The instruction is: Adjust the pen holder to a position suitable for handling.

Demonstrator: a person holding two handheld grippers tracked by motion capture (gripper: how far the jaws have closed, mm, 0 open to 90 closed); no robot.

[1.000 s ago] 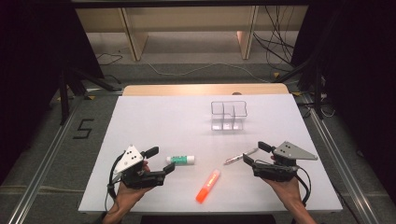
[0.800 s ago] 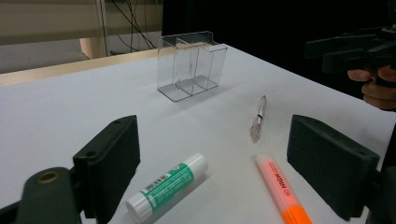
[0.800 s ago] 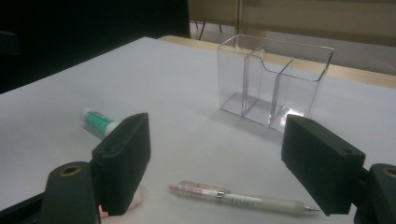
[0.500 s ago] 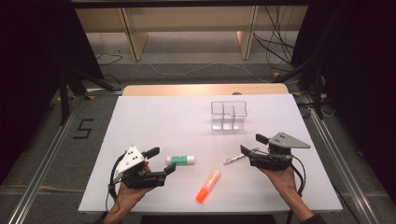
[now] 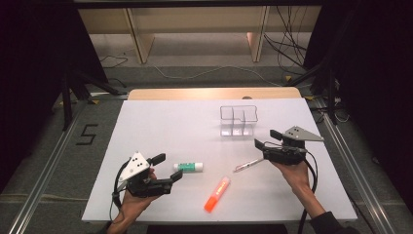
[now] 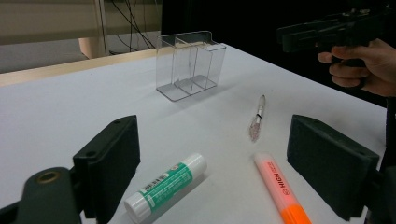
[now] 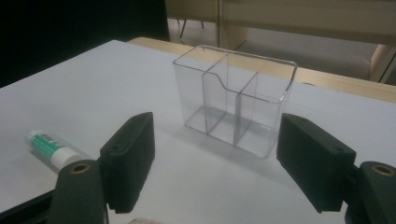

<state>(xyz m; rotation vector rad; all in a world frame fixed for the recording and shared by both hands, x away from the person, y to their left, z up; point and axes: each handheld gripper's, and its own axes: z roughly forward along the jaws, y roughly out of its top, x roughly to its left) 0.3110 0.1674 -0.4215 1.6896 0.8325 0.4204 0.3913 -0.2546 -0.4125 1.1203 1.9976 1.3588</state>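
Nearest, the orange highlighter (image 5: 217, 194) lay on the white table (image 5: 160, 126), the glue stick (image 5: 189, 167) just beyond it beside the left gripper (image 5: 168, 170), whose jaws stood released and empty. Right of these lay the pen (image 5: 248, 165), just left of the right gripper (image 5: 267, 140), whose empty jaws, still wide, had just been closing slightly. Farther off stood the clear organizer (image 5: 238, 120). The step looked like an approach; next, a grasp of the pen seemed needed.
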